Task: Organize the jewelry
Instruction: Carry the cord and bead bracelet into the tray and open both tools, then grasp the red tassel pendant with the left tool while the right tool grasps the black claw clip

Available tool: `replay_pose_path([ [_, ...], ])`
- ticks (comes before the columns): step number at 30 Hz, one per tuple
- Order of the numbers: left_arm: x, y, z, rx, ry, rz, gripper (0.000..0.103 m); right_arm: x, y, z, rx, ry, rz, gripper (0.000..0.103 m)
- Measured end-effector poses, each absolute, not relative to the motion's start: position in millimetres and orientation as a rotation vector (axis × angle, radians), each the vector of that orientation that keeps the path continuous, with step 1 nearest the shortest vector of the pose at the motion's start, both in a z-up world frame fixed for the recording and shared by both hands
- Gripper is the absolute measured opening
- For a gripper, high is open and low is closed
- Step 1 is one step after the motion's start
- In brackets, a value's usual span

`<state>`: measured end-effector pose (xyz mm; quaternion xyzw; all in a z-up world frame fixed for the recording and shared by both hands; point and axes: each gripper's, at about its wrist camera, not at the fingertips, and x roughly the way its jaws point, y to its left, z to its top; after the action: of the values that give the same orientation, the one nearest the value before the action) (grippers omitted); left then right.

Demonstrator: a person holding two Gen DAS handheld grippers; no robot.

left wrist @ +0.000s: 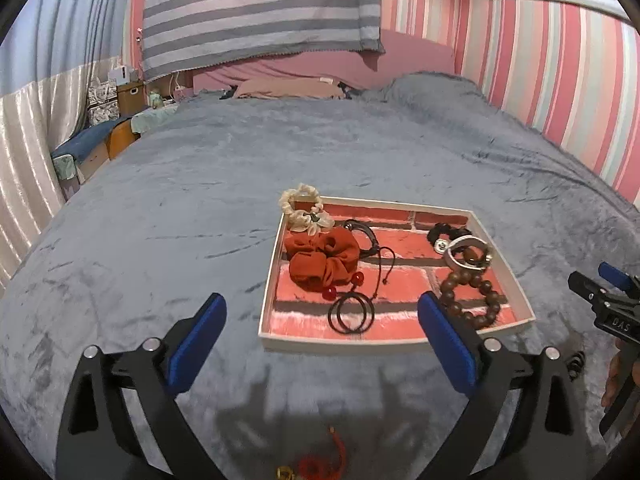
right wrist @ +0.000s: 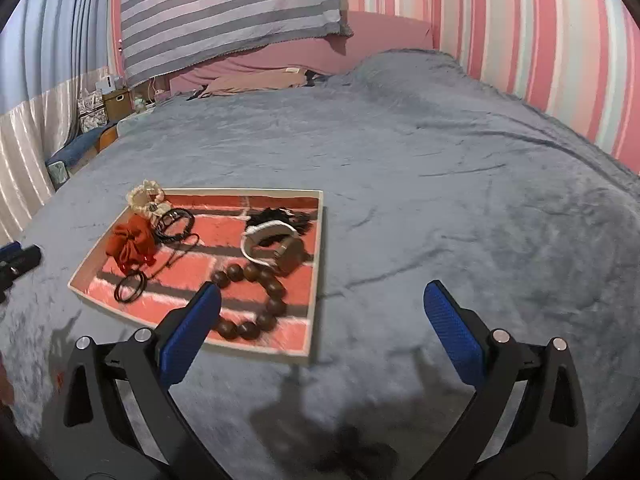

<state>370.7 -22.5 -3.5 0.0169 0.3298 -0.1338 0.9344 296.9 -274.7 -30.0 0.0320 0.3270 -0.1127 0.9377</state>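
A white-rimmed tray (left wrist: 267,292) with a red brick pattern lies on the grey bed; it also shows in the right wrist view (right wrist: 316,280). In it lie a red scrunchie (left wrist: 322,258), a cream scrunchie (left wrist: 300,208) over the far left corner, black hair ties (left wrist: 352,312), a black cord bracelet (left wrist: 362,236), a wooden bead bracelet (left wrist: 474,296) and a white bangle (left wrist: 466,256). A red cord charm (left wrist: 320,460) lies on the blanket below my left gripper (left wrist: 320,340), which is open and empty just before the tray. My right gripper (right wrist: 322,328) is open and empty, right of the tray's near corner.
The grey blanket (right wrist: 440,200) covers the whole bed. A pink striped wall (right wrist: 560,60) runs along the right. A striped cloth (left wrist: 260,12) hangs at the head of the bed. Boxes and a bedside shelf (left wrist: 120,112) stand at the far left.
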Motion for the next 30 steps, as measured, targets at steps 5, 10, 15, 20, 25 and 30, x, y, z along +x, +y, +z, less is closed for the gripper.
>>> replay_pose_path([
  [5, 339.8, -12.6, -8.2, 0.031, 0.683, -0.272, 0.098, 264.3, -284.4, -38.0, 0.049, 0.662, -0.248, 0.099],
  [10, 317.4, 1.1, -27.5, 0.007, 0.694, -0.239, 0.098, 238.3, -292.2, -53.1, 0.063, 0.664, -0.276, 0.099],
  [15, 300.3, 6.6, -53.2, -0.005, 0.721, -0.217, 0.098, 222.9, -284.1, -70.8, 0.049, 0.674, -0.281, 0.099],
  [20, 291.7, 0.9, -71.2, 0.026, 0.736, -0.203, 0.098, 211.7, -278.1, -89.8, 0.035, 0.698, -0.284, 0.099],
  [25, 286.4, 0.7, -88.0, 0.03, 0.759, -0.201, 0.098, 208.5, -277.8, -100.5, 0.021, 0.715, -0.289, 0.099],
  [30, 290.7, 6.1, -103.7, 0.009, 0.8, -0.201, 0.098, 213.0, -277.1, -104.9, 0.019, 0.726, -0.288, 0.099],
])
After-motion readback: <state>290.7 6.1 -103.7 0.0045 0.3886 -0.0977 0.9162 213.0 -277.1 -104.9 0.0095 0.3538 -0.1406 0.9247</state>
